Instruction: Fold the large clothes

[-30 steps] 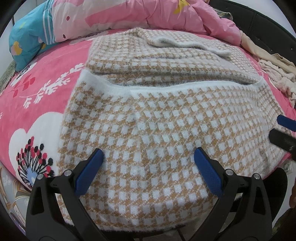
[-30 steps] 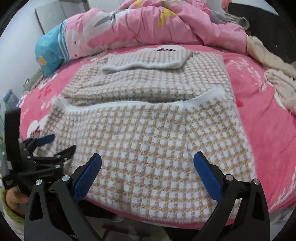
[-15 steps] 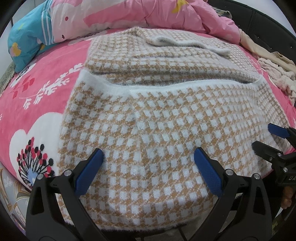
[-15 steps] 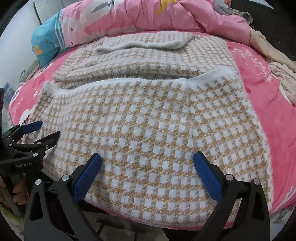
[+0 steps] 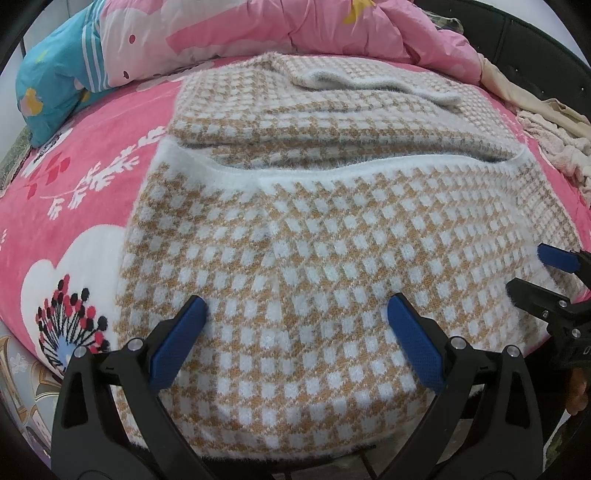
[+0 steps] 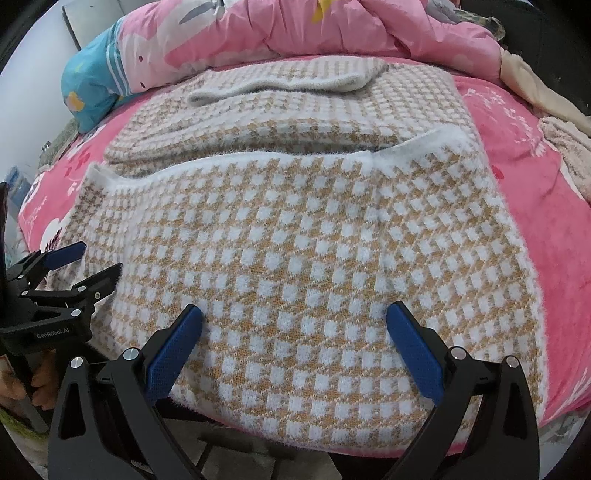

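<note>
Lengthwise, the checked sweater point(image 5: 325, 266) runs away toward the quilt point(image 5: 258, 33).

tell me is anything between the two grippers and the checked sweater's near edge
Nothing visible is. The left gripper and right gripper are both open right over the near part of the checked sweater, with only its knit between the fingers. The pink quilt and beige clothes lie at the far side.

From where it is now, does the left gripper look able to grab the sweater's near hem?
Probably yes: the left gripper is open, hovering over the checked sweater, whose near hem hangs uncovered over the bed edge.
</note>
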### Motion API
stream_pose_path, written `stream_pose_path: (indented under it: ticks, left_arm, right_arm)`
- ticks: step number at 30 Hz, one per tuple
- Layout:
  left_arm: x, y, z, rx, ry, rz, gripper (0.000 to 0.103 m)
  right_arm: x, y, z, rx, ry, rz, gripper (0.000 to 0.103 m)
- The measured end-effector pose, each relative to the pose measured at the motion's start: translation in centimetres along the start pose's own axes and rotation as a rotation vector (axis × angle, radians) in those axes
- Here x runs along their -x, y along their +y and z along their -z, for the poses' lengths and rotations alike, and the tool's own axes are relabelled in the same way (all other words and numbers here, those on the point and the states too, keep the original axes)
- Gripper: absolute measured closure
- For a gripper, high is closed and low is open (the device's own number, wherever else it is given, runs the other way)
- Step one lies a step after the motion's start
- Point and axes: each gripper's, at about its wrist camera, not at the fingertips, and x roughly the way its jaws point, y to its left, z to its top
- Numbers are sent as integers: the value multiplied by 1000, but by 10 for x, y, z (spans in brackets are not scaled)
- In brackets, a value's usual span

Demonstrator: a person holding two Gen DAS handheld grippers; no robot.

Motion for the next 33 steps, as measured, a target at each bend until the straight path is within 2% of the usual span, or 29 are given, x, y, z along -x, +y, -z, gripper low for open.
stream_pose_path:
  ticks: [33]
  left_arm:
    - [-1,3,-1,8,5,14,8]
  right_arm:
    - [0,0,1,7,6,-6,6]
